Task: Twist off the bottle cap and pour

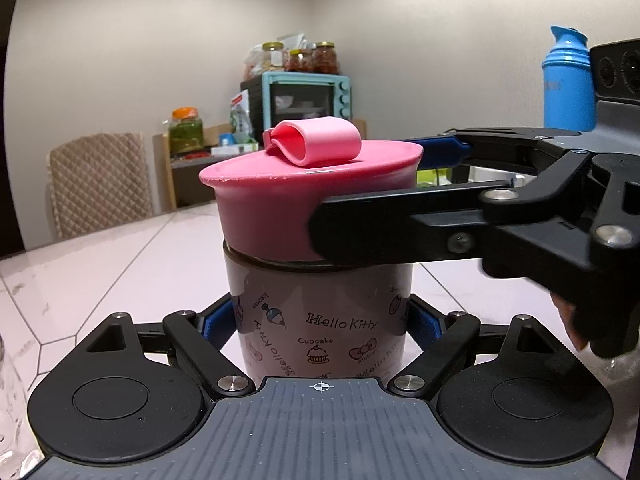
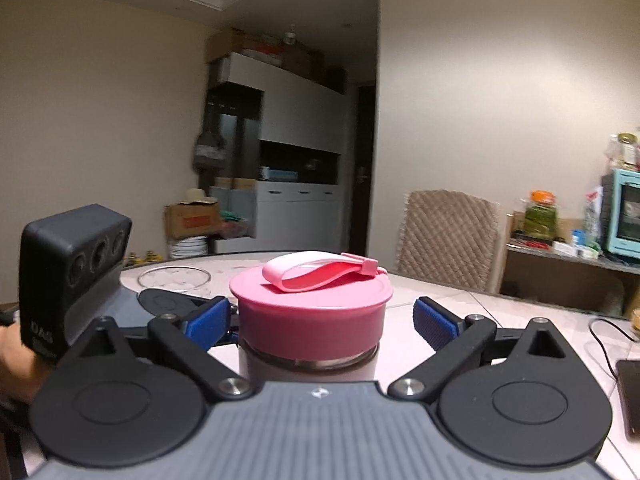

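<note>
Left wrist view
- Bottle [image 1: 320, 320]: upright on the table [image 1: 100, 260], long axis vertical, mouth end up, dead ahead of the left gripper [image 1: 320, 324].
- Left gripper state: pads pressed on the bottle's body, low on either flank; pinching it.
- Cap [image 1: 288, 208]: seated on the bottle, strap loop on top.
- Right gripper [image 1: 384, 188]: enters from the right at cap height, one finger before the cap, one behind.

Right wrist view
- Cap [image 2: 312, 320]: straight ahead, between the fingers, its axis vertical.
- Right gripper [image 2: 320, 320] state: spread; a gap shows between each pad and the cap, nothing pinched.
- Nearer hand: the right, judged best placed to close and twist.
- Cap status: not yet off, judged.
</note>
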A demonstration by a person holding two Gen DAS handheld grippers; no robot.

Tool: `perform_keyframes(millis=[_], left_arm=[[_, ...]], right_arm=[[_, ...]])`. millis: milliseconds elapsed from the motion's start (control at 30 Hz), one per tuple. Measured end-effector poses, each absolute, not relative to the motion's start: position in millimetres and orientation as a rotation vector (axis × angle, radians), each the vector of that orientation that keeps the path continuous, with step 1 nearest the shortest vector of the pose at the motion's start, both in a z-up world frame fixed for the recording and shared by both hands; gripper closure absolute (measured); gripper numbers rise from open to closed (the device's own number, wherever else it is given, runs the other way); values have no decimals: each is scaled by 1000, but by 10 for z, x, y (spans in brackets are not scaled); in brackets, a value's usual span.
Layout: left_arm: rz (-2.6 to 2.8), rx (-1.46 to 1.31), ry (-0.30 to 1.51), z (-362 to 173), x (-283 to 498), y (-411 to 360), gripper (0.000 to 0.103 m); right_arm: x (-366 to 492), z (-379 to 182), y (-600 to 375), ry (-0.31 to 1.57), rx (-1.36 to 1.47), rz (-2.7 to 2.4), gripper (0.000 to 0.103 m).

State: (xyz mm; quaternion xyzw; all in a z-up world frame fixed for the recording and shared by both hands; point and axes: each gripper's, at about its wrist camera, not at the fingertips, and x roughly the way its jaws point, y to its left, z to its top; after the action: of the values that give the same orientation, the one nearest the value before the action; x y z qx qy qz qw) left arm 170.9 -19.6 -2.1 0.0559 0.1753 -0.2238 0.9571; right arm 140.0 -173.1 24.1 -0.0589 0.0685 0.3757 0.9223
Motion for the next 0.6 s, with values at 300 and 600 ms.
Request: perform_keyframes(millis=[300, 600], left_arm=[[-454, 112, 354, -53, 1601, -122, 13], [-455, 114, 353, -64, 1574, -89, 13]], right_arm=[[1336, 178, -1530, 135, -105, 670, 5], [1338, 138, -1445, 146, -78, 650, 18]])
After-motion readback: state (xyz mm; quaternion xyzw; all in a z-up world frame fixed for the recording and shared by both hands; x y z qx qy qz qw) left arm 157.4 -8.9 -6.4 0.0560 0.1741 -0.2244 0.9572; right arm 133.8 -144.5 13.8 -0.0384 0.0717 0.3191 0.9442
